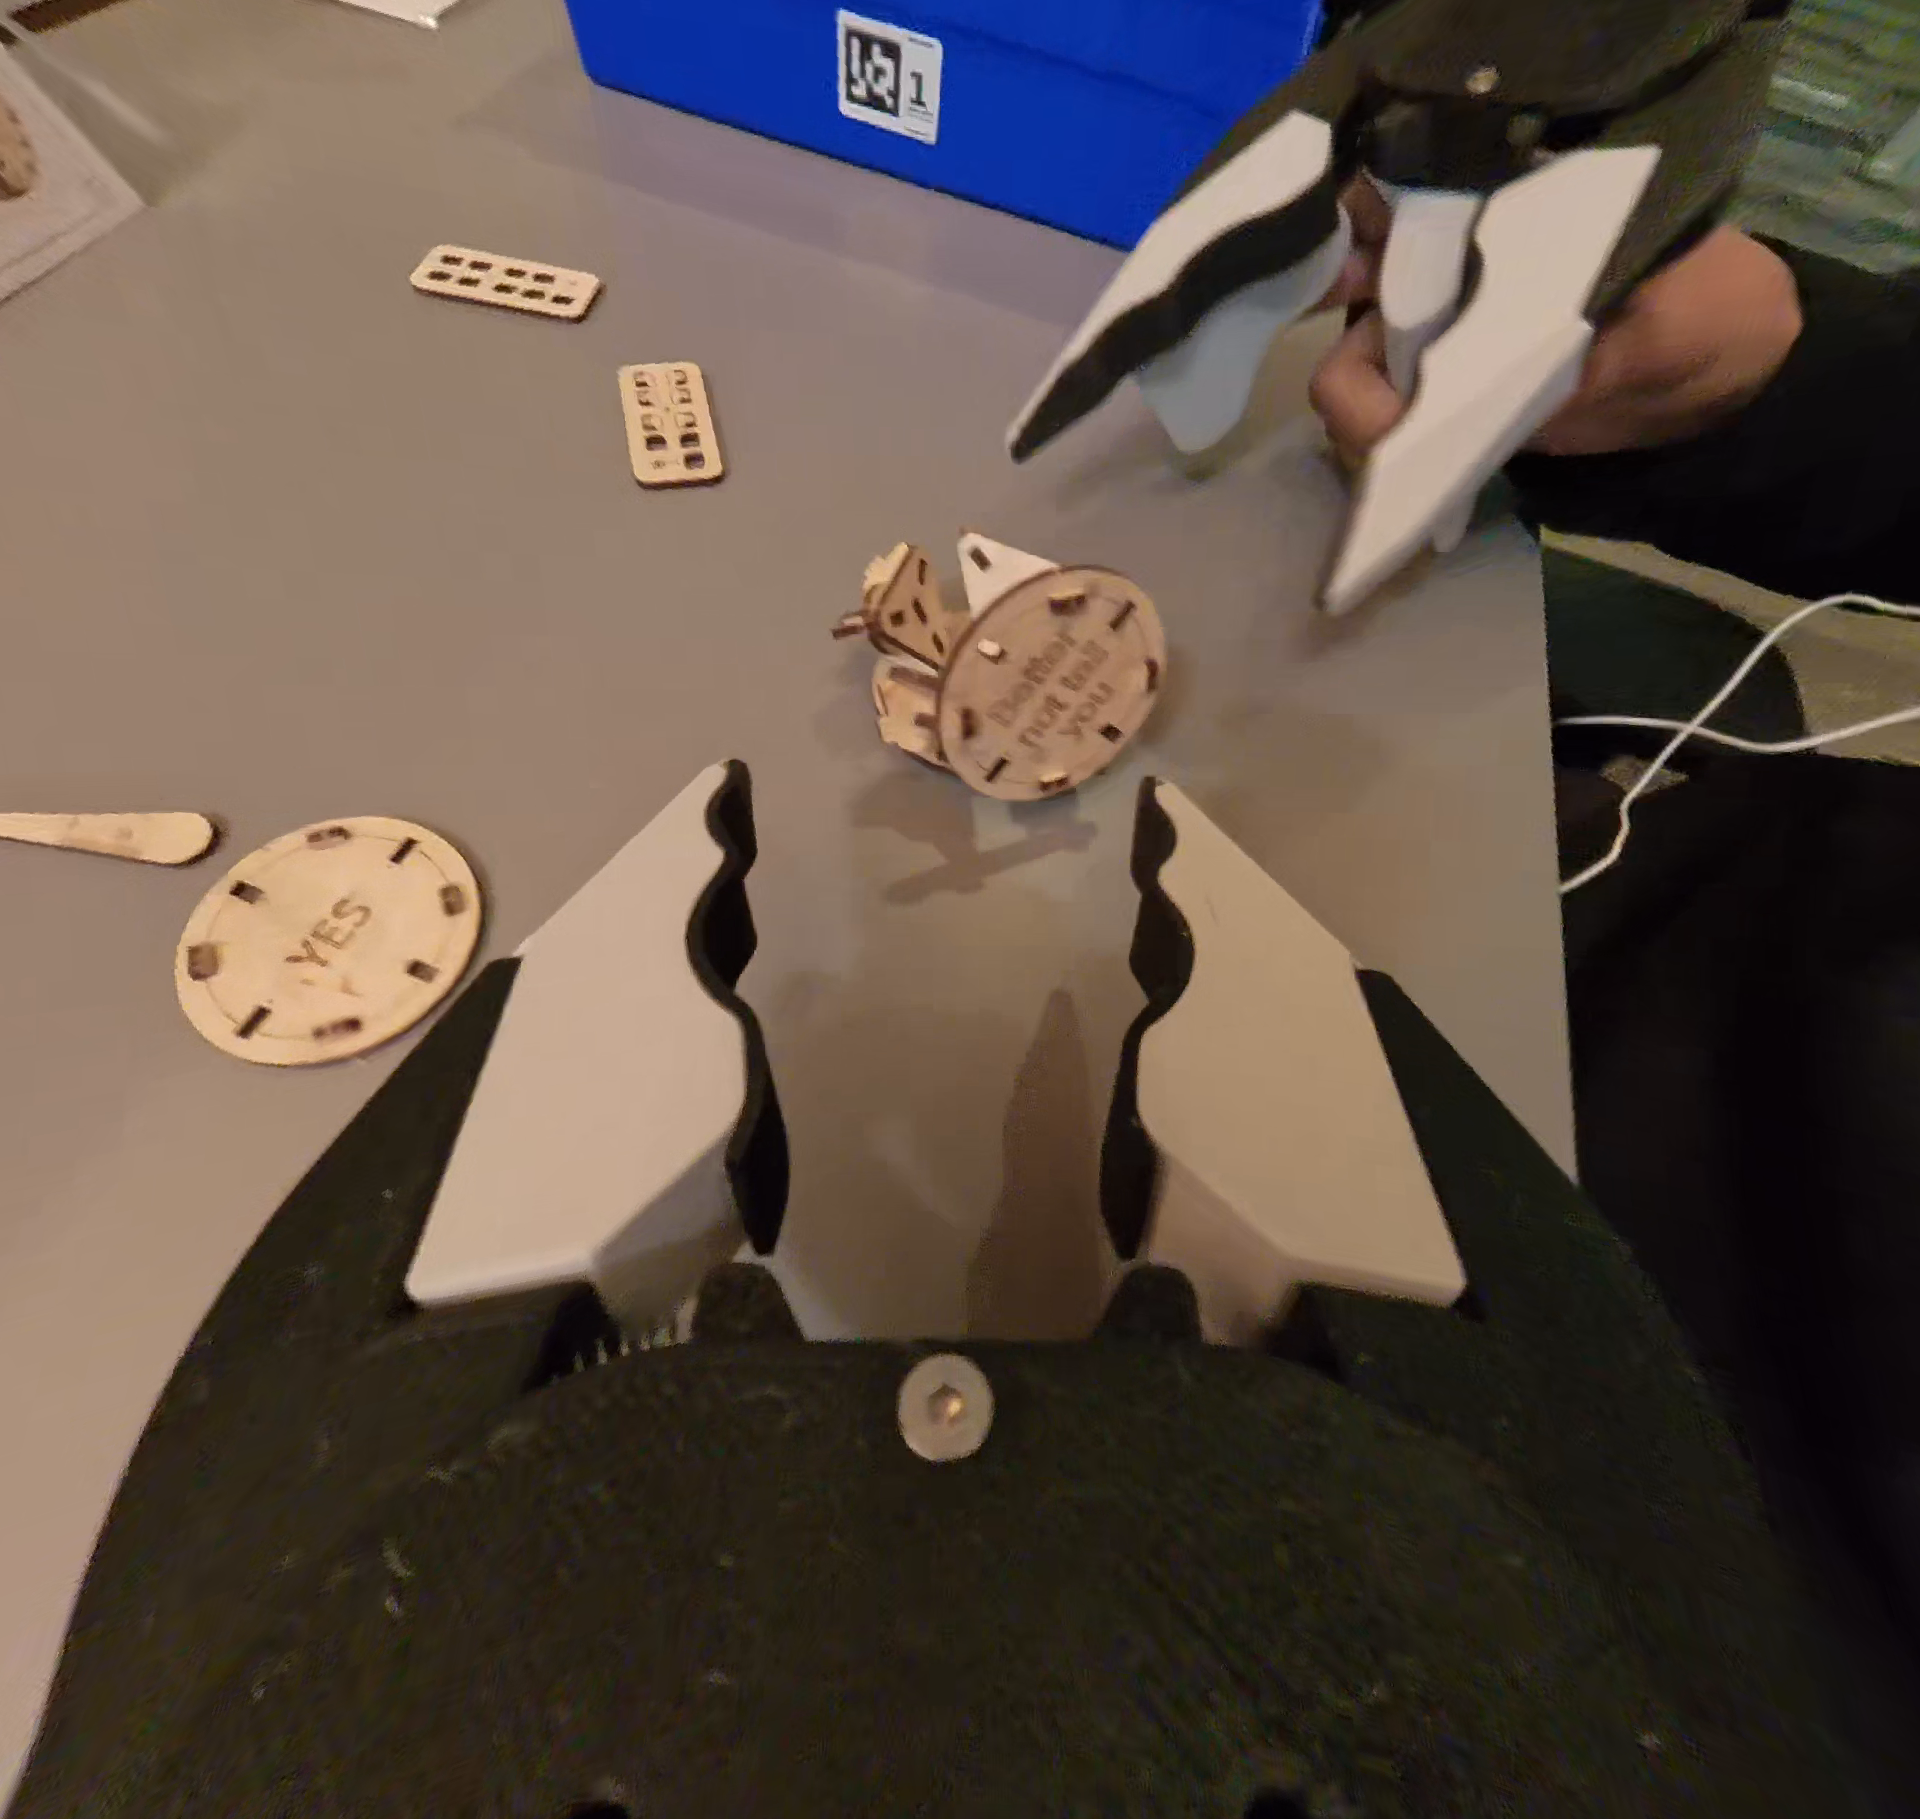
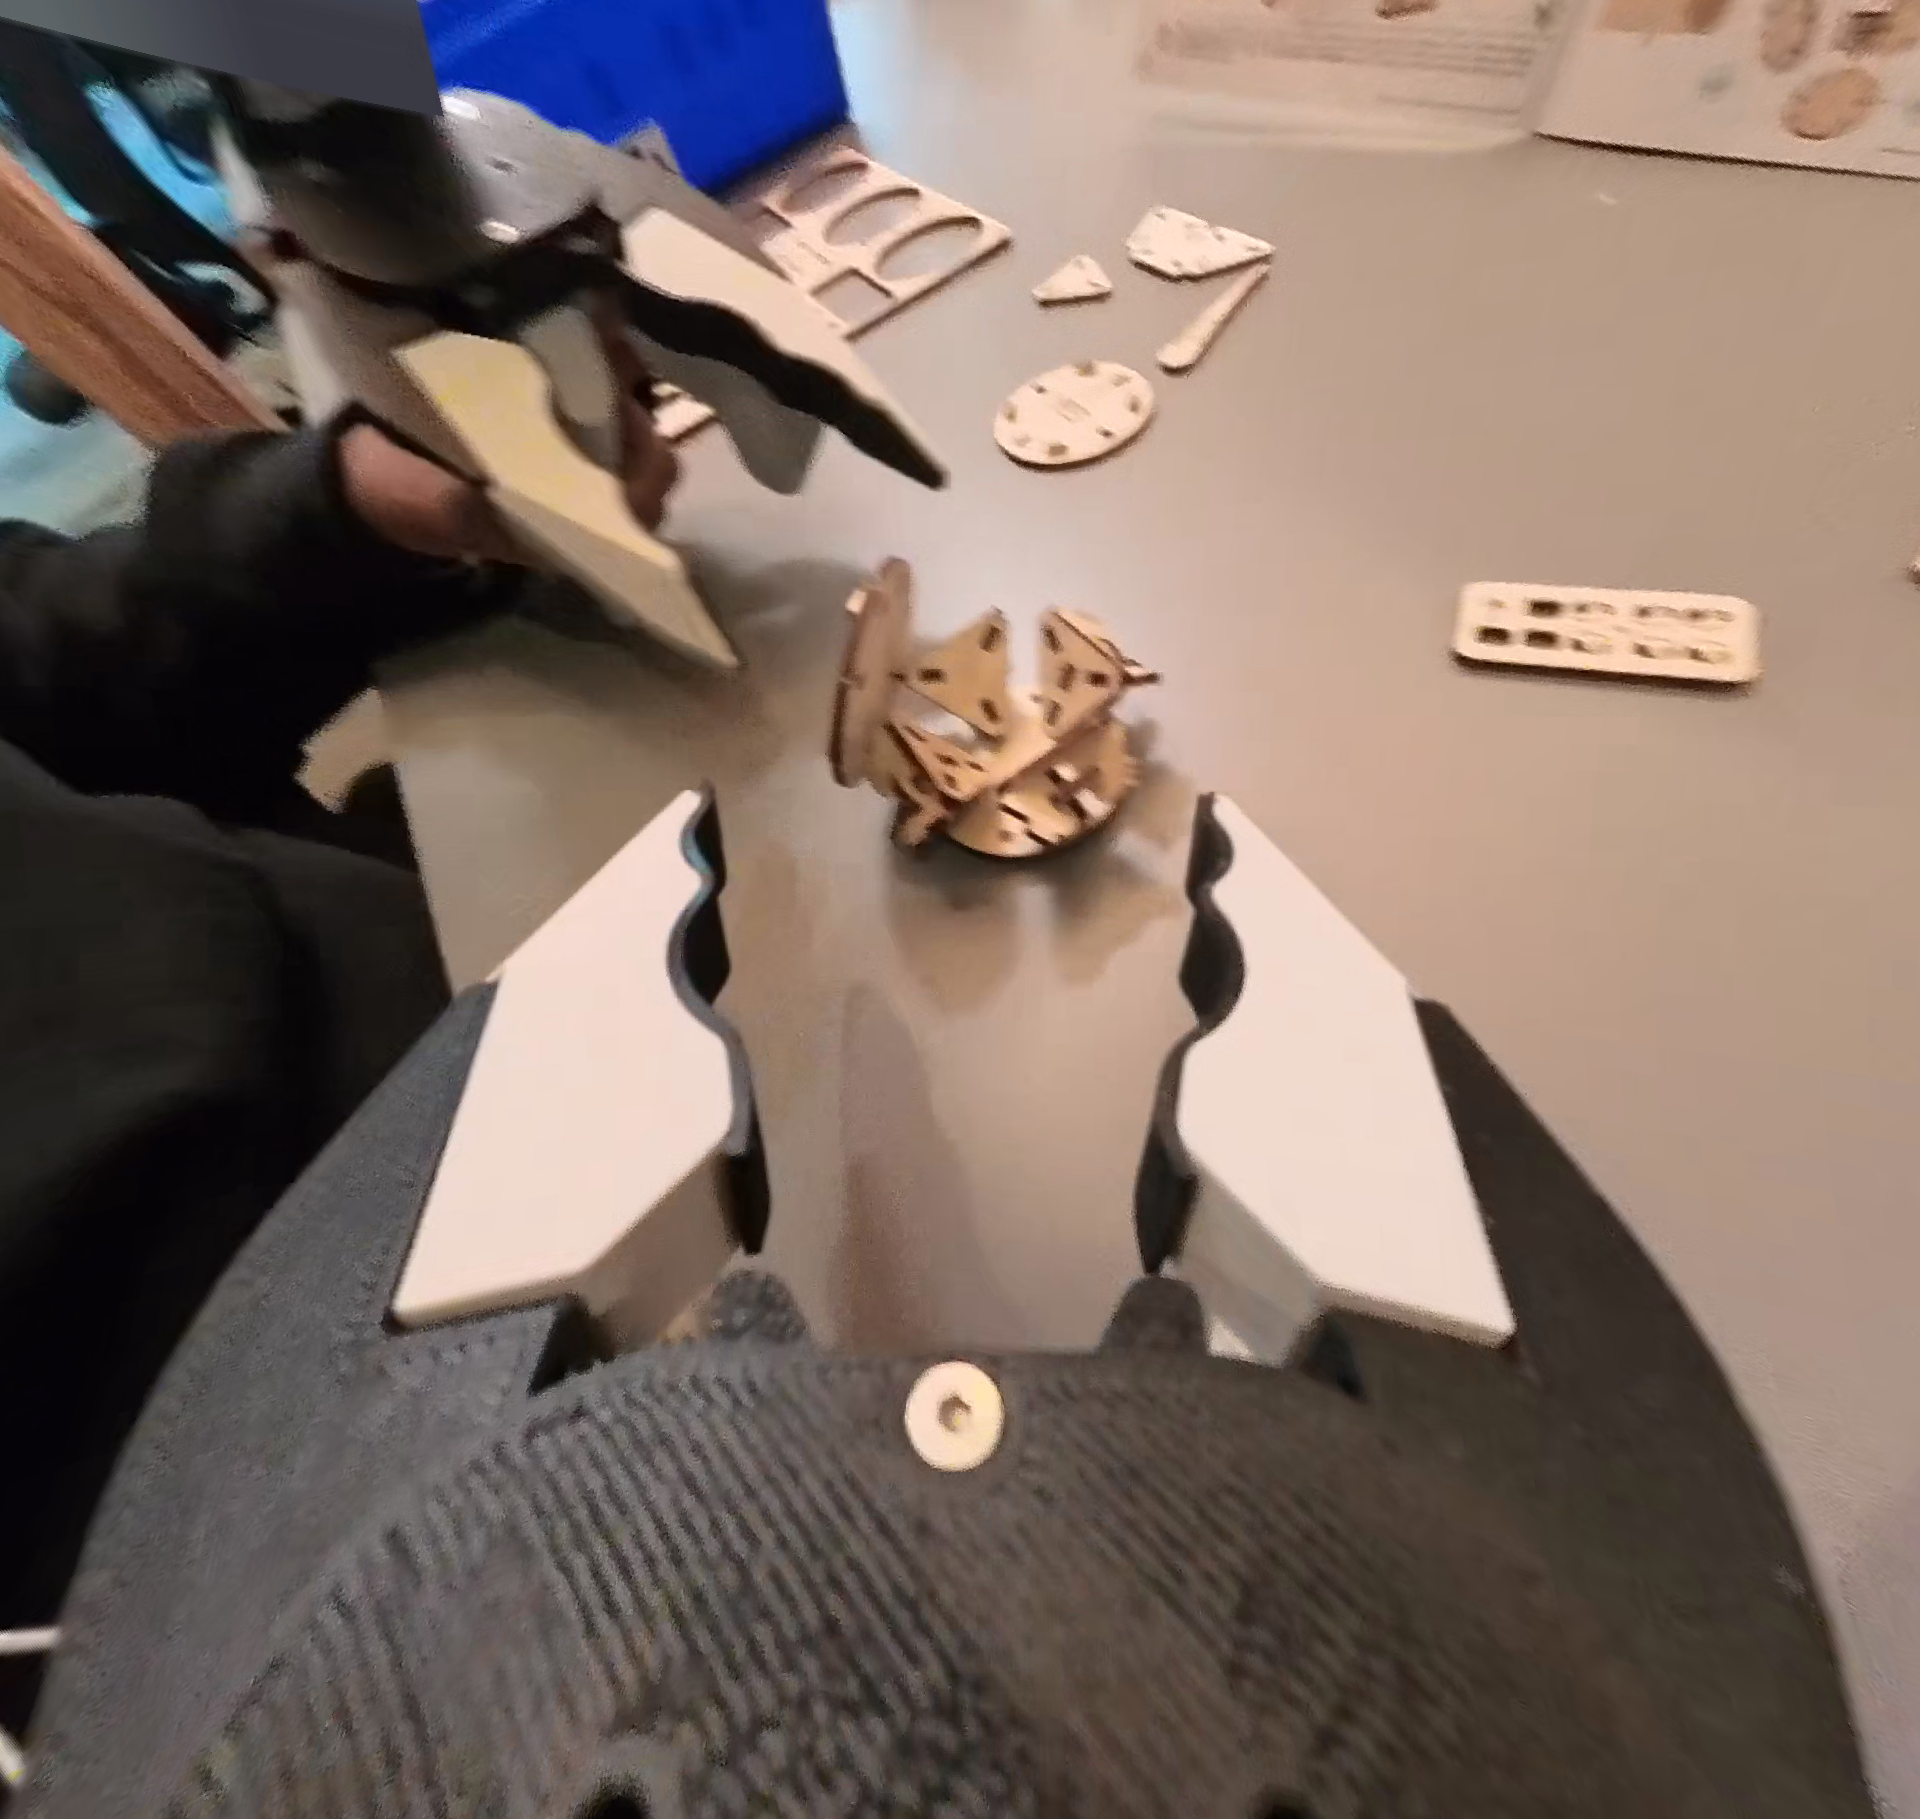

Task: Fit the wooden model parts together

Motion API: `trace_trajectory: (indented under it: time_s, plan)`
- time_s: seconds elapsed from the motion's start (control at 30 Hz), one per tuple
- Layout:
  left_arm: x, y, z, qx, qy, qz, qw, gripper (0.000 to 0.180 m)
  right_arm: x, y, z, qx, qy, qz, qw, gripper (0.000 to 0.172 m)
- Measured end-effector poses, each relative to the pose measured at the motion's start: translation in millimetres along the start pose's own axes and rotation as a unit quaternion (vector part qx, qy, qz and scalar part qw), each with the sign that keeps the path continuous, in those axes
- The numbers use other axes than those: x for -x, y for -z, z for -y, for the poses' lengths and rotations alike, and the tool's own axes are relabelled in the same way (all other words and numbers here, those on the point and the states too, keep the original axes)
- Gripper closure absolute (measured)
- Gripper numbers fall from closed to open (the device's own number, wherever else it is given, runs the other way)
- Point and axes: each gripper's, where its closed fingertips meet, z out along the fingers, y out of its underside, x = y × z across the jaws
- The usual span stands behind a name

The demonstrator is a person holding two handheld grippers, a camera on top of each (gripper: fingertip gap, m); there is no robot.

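Nearby, wooden pieces [image 1: 1023,678] litter grey table [image 1: 312,574].

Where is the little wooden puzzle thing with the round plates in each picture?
Left wrist view: the half-built pale wooden model with round plates stands mid-picture, just beyond the claw tips.
Right wrist view: the same model stands mid-picture, just beyond that claw.
Shared landmark: the blue plastic bin behind.
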Motion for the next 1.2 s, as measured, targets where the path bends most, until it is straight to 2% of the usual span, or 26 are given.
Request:
trace_trajectory:
  time_s: [0.07,0.17,0.23,0.37,0.47,0.57,0.8,0.9,1.03,1.2]
  plan:
    - [5.0,-2.7,7.9,-0.014,-0.007,-0.006,1.0,0.111,7.6,-7.2,1.8,0.001,0.0,0.012,1.0,0.08]
    - [-2.4,-6.7,13.5,-0.019,-0.01,-0.062,0.998,0.109,4.9,-20.1,-5.6,0.038,0.014,-0.007,0.999,0.075]
    - [-4.3,-10.2,10.9,-0.004,-0.011,-0.092,0.996,0.103,0.5,-26.6,-11.4,0.064,0.02,-0.021,0.998,0.074]
    - [-8.4,-17.8,-0.1,0.049,-0.015,-0.146,0.988,0.102,-4.0,-34.3,-17.6,0.094,0.025,-0.033,0.995,0.077]
    - [-2.8,-25.1,-10.6,0.093,-0.037,-0.143,0.985,0.102,-6.6,-37.1,-17.4,0.098,0.03,-0.042,0.994,0.083]
    - [-2.1,-27.7,-12.4,0.104,-0.044,-0.15,0.982,0.1,-8.1,-38.7,-18.4,0.103,0.031,-0.045,0.993,0.087]
    - [-6.3,-23.1,-5.9,0.079,-0.035,-0.17,0.982,0.103,-6.5,-39.2,-13.7,0.094,0.02,-0.021,0.995,0.096]
    - [-23.5,-18.3,-5.7,0.07,-0.03,-0.196,0.978,0.114,0.4,-40.0,-13.3,0.098,0.03,0.018,0.995,0.097]
    - [-37.5,-9.2,-12.0,0.069,-0.023,-0.195,0.978,0.12,15.2,-36.3,-22.0,0.123,0.065,0.076,0.987,0.097]
    - [-32.5,3.8,-9.4,0.052,0.008,-0.176,0.983,0.125,17.2,-31.6,-24.6,0.125,0.083,0.088,0.985,0.1]
